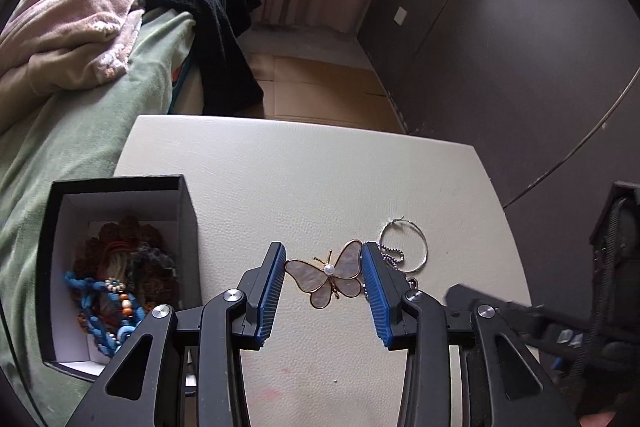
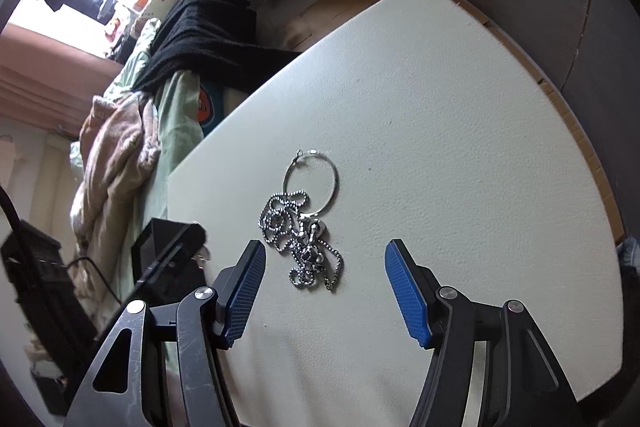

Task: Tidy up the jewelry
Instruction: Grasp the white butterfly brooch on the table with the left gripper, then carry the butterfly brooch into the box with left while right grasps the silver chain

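A pale shell butterfly brooch with a gold rim and a pearl sits between the blue pads of my left gripper, which is shut on its wing tips just above the white table. To its left stands an open black box holding brown crochet pieces and a blue beaded cord. A silver hoop and a tangled ball chain lie on the table. My right gripper hangs open over the chain without touching it.
A bed with a green blanket, pink towels and a black cloth borders the table's left side. A dark cabinet front stands to the right, and wooden floor shows beyond the far edge.
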Demonstrator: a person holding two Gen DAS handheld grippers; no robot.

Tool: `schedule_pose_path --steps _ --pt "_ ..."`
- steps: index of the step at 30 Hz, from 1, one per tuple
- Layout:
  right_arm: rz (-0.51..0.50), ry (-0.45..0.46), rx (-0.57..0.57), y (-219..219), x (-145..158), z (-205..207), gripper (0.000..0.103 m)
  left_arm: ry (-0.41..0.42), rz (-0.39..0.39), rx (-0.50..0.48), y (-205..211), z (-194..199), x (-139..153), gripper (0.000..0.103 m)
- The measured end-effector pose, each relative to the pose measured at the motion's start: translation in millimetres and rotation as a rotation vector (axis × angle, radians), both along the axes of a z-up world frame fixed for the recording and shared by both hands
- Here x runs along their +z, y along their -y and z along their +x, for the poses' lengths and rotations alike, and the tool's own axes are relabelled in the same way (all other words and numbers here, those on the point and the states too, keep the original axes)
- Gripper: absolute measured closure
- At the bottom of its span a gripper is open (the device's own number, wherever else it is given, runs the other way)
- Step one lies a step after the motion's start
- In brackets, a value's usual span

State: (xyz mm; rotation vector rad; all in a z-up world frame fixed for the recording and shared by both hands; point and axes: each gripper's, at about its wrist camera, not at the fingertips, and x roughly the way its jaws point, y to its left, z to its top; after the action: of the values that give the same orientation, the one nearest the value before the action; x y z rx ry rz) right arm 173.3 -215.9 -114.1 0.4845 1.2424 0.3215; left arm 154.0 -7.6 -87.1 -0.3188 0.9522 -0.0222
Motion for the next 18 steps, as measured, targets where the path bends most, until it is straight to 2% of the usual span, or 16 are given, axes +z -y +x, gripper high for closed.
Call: schedule_pose_path --steps 8,14,15,16,18 --pt "-0.108 0.02 0.077 -33 -8 3 0.04 0.036 -0.059 0.045 -27 -11 13 0.062" --pt "-0.285 0.104 0.172 -67 -9 -1 0.041 0.071 -0.093 0.078 -48 -24 27 0.062" --pt "-0.333 0.116 0.19 -72 -9 -4 0.043 0.076 -0.096 0.086 -52 -26 28 0.062" --pt "-0.393 0.131 0.207 -77 -9 -7 0.049 0.078 -0.1 0.091 -55 -28 29 0.062" --pt "-0.508 0.16 0.225 -84 -8 -12 0.068 0.082 -0.11 0.106 -63 -32 31 0.062"
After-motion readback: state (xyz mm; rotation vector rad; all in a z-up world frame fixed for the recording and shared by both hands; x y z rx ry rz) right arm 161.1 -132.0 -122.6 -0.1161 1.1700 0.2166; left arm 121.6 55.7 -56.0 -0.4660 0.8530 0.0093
